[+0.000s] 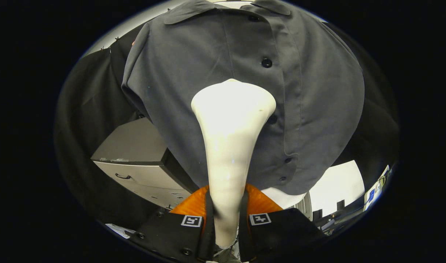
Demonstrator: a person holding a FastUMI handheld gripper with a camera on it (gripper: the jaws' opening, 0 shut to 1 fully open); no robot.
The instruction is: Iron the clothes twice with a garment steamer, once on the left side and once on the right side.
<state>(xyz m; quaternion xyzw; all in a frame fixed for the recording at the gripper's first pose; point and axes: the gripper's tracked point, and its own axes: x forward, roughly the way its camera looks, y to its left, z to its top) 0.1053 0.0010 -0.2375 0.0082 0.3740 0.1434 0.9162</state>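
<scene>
Grey cotton-like cloth made up most of the scene: a short-sleeved button-front shirt [245,73] hung facing the gripper, collar at the top, dark buttons running down a placket a little to the right of its middle. Against it stood the white garment steamer [232,146], its handle clamped between the two fingers of the gripper [228,223], both pressing on it, and its flared head reaching up over the shirt's front about halfway down, straddling the area just left of the placket. Whether the head actually touched the fabric could not be told, and no steam was visible. As a judgement, the work seemed to be somewhere within a pass rather than at its end; the cloth bore only soft folds on either half, so nothing showed which side had been treated or whether either pass was finished, and at least part of the task probably remained. Behind the shirt hung the booth's black cloth wall [84,109]. Lower left of the shirt sat a grey cabinet [135,160] with a dark drawer handle [122,176]. Lower right, a bright white surface [339,186] showed, with small dark items near it too small to name.
</scene>
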